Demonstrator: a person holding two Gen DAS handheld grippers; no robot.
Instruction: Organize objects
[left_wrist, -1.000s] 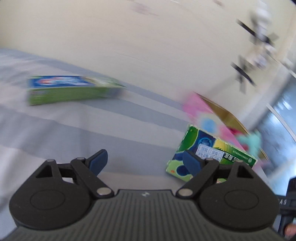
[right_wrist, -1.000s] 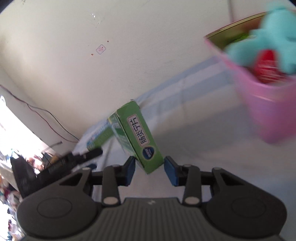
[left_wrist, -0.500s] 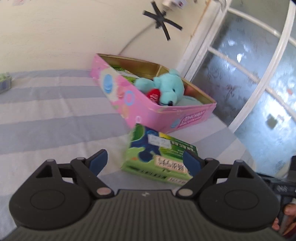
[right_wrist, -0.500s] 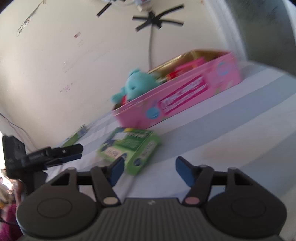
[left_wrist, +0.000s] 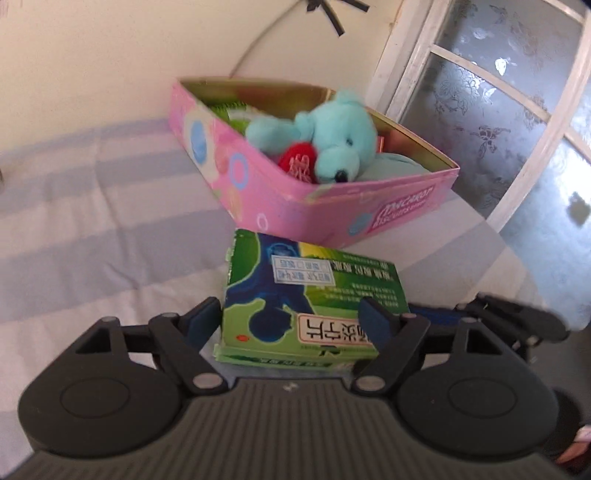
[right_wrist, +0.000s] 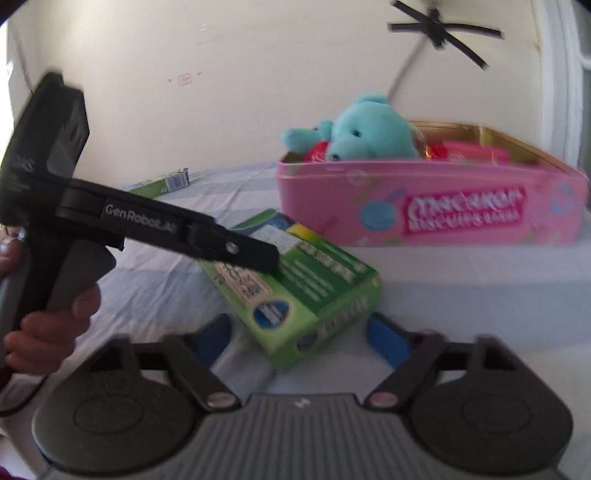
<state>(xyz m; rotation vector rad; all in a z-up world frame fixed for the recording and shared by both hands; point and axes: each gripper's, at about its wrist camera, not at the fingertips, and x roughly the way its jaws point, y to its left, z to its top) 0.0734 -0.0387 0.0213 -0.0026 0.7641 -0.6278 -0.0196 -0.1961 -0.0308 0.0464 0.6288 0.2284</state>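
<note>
2 grippers meet at 1 green box lying flat on our striped sheet. Our left gripper has its jaws closing around the box's near end, the pads at its sides; whether they press yet we cannot tell. Our right gripper is closing too, its jaws spread wider than the box corner between them. Beyond the jaws sits a pink tin holding a teal bear.

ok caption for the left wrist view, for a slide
Left gripper closing around a green box lying before a pink tin holding a teal bear.
</note>
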